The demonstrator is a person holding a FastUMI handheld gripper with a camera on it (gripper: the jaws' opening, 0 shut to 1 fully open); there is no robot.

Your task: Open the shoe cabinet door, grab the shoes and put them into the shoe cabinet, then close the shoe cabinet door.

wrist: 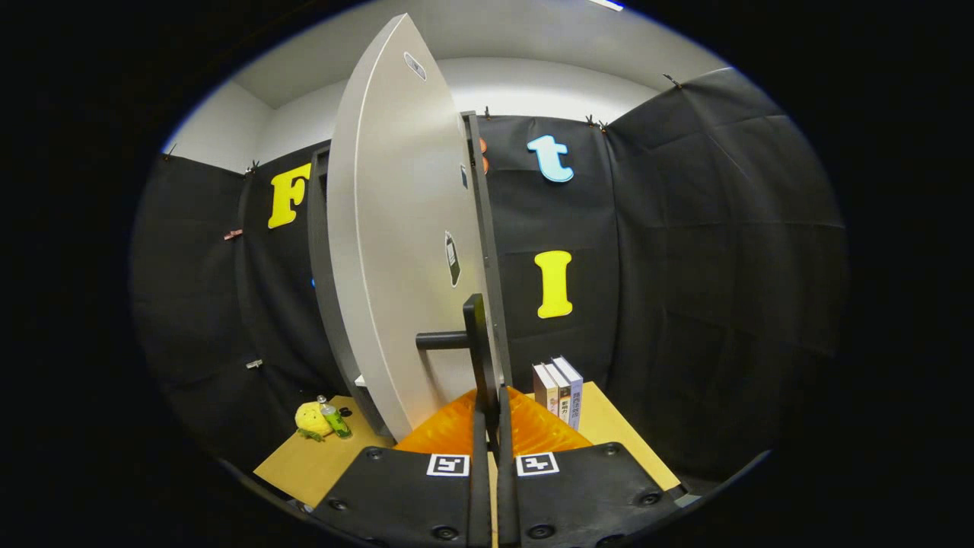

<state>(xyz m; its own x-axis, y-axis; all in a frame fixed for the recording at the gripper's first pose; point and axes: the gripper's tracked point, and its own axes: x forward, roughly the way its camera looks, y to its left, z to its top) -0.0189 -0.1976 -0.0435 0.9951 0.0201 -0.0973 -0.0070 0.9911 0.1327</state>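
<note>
The shoe cabinet's pale grey door stands swung out toward me, nearly edge-on, hinged on the dark cabinet frame behind it. A black handle juts from the door on a short stand-off, and its upright bar runs down between my fingers. My gripper is shut on the lower end of that bar, one finger on each side of it. The door hides the cabinet's inside.
The cabinet stands on a light wooden table. Three upright books stand just right of the fingers. A yellow plush toy and a small green bottle lie on the table left of the door.
</note>
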